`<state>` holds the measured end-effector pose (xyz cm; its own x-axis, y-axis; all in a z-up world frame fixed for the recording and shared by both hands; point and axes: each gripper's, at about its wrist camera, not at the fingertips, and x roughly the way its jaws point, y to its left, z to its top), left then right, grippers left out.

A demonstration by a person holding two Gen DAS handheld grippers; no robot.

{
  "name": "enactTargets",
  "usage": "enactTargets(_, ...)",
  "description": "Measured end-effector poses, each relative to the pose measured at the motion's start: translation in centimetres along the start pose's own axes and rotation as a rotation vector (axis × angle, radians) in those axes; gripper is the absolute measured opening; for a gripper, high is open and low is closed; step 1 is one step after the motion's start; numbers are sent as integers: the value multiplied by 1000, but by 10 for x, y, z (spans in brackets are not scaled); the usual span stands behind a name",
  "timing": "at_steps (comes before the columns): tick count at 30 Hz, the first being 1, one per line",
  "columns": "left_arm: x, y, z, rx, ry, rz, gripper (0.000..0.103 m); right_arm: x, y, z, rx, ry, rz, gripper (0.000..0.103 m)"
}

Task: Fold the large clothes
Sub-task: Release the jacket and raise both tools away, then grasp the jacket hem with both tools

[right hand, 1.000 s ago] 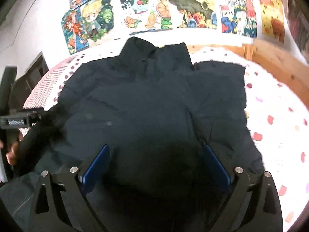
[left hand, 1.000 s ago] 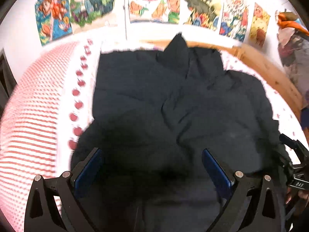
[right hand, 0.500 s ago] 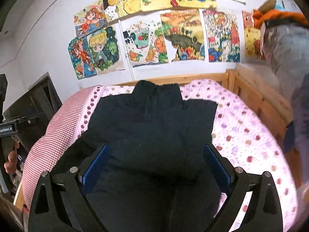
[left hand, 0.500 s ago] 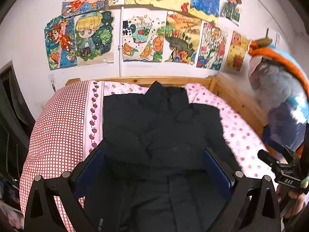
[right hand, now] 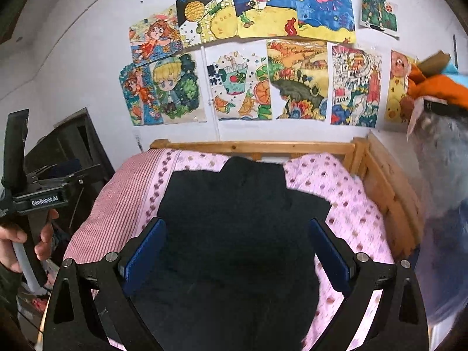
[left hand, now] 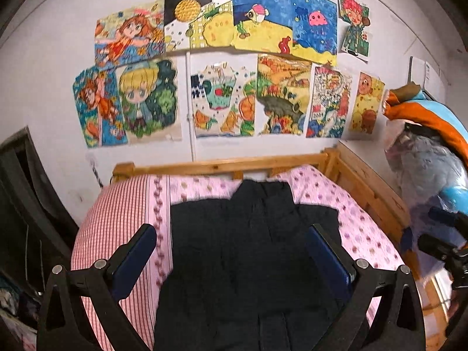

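Left gripper jaws spread wide, right gripper likewise, hand gripping left handle

Black garment: matt, soft cloth. Bedsheet: pink printed cotton-like fabric. Bed frame: smooth, pale varnished wood. Wall drawings: coloured paper. Left gripper: matt black plastic, blue pads, metal screws.

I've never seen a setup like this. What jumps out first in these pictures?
Probably the wall of bright hand-drawn cartoon pictures above the wooden bed frame. Below them a large black padded garment lies spread on the pink dotted bedsheet. In the foreground, each view shows open black tongs with blue pads, the left tongs and right tongs, holding nothing.
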<state>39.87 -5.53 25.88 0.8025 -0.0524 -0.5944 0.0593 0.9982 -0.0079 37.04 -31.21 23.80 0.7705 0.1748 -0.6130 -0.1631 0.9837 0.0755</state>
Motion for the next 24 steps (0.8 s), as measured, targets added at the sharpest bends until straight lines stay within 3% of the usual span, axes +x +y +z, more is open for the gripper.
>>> enactTargets(4, 51, -7, 19, 47, -31, 17, 103, 37, -3, 28, -38, 8, -55, 96)
enactTargets(9, 151, -15, 30, 47, -14, -37, 103, 118, -21, 52, -55, 16, -105, 96)
enactTargets(15, 266, -17, 24, 50, -58, -77, 103, 244, -51, 68, -85, -8, -86, 96)
enactTargets(19, 331, -20, 20, 86, -22, -86, 103, 316, -71, 62, -25, 1, -32, 96)
enactTargets(24, 401, -18, 18, 74, 20, -129, 102, 394, -107, 44, 141, 43, 11, 96)
